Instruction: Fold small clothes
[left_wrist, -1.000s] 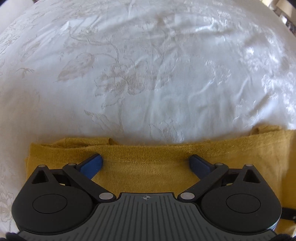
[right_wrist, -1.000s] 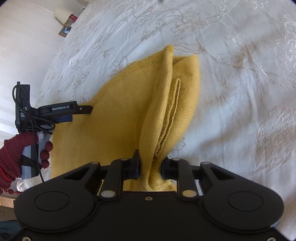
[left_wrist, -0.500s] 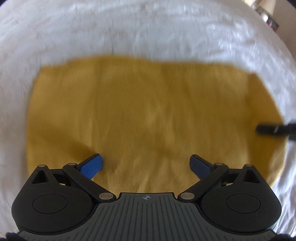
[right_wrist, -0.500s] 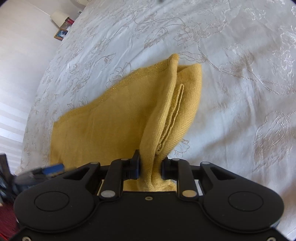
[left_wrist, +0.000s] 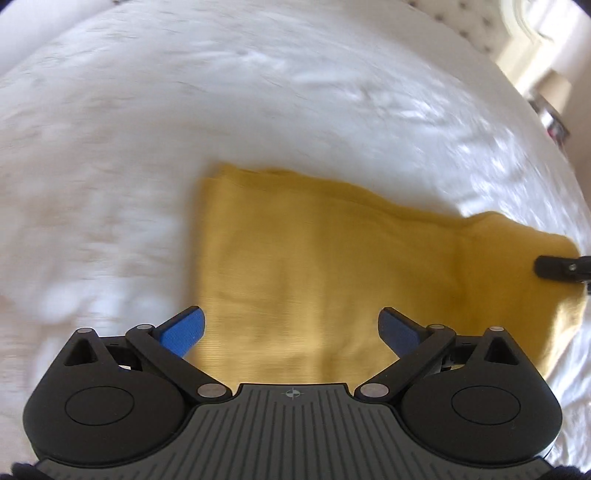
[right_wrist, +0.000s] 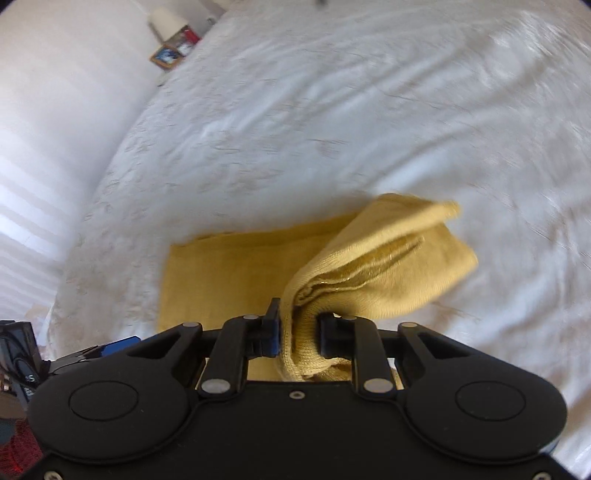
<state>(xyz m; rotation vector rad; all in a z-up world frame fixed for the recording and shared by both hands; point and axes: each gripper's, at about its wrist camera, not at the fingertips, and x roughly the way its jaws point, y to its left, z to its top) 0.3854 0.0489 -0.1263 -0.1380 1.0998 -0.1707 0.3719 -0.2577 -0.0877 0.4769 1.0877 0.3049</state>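
The right gripper (right_wrist: 298, 338) is clamping the yellow garment's (left_wrist: 314, 266) lifted end to fold it over, while the left gripper (left_wrist: 291, 330) is hovering with fingers apart

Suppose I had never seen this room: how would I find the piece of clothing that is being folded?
Look at the big white embroidered bedspread that fills both views. On it lies a mustard-yellow knitted garment, mostly flat, with one bunched end lifted and pinched in the right gripper, while the left gripper hangs open above the flat part. It is the only coloured cloth on the bed.
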